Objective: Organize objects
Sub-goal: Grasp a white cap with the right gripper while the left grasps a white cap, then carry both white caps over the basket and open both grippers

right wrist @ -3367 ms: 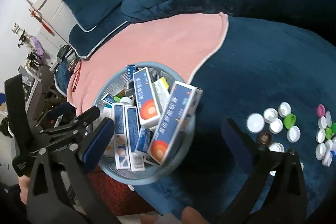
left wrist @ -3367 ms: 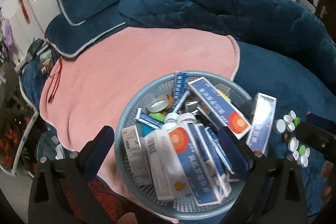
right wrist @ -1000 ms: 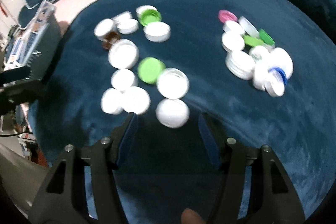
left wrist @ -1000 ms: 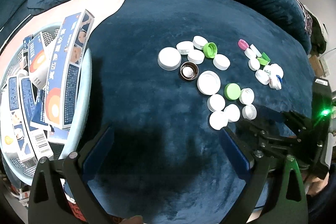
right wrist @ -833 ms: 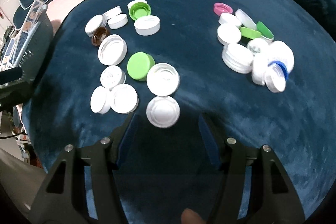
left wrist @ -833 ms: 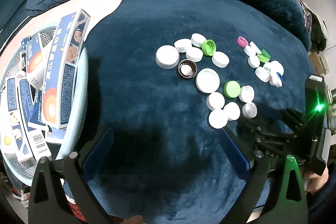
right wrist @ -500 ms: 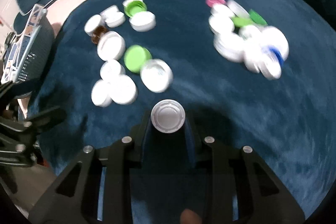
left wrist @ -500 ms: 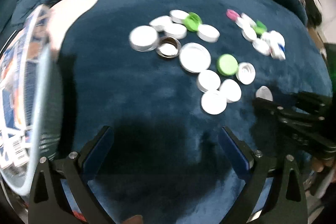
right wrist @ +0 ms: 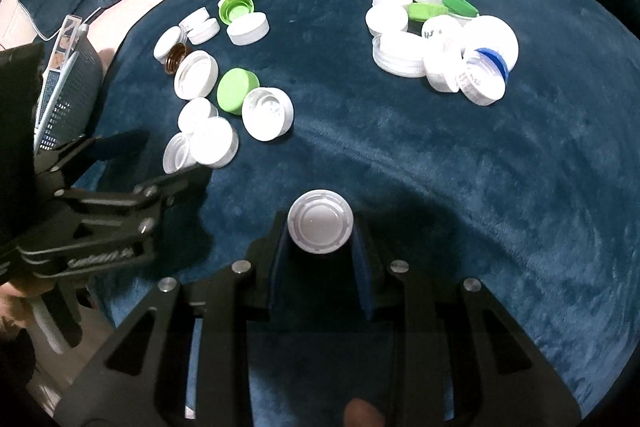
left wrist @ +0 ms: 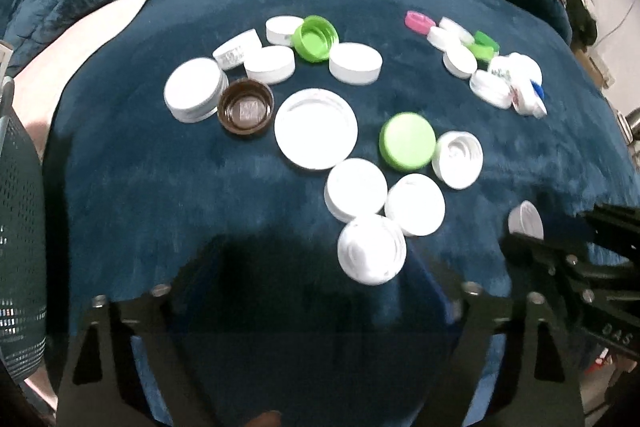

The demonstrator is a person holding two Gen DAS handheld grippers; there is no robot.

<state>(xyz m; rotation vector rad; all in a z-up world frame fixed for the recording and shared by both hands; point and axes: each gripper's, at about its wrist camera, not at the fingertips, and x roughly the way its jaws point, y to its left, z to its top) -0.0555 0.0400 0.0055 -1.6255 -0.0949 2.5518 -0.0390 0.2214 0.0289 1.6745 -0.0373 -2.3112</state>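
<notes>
Bed surface: dark blue plush blanket (right wrist: 400, 155), soft and deep-piled, carrying everything. At far left, a grey mesh basket (right wrist: 68, 95) with boxes standing in it. Two scatters of bottle caps lie on the blanket: the left cluster (right wrist: 208, 83), mostly white with two green and one brown, and the right cluster (right wrist: 436, 39), a tighter heap with pink, green and blue among the white. Right tool (right wrist: 320, 247): pads together on a white ribbed cap (right wrist: 321, 221), gripped across its rim on opposite sides, held just above the blanket between the two clusters and nearer the camera. Left tool (left wrist: 316, 291): jaws closing, with the nearest white cap (left wrist: 371, 249) between the pads at the near edge of the left cluster (frame blurred; contact not visible, so I read it as not yet gripped). Handling judgement: caps are light, rigid plastic, shallow, with knurled skirts that give the pads purchase; smooth tops would slip. Take each across its diameter on the skirt, low enough that the pads do not ride off the rim. The pile lets a cap tilt or sink under a glancing touch, and neighbours that touch (as two do beside the left tool's cap) may be dragged along.
</notes>
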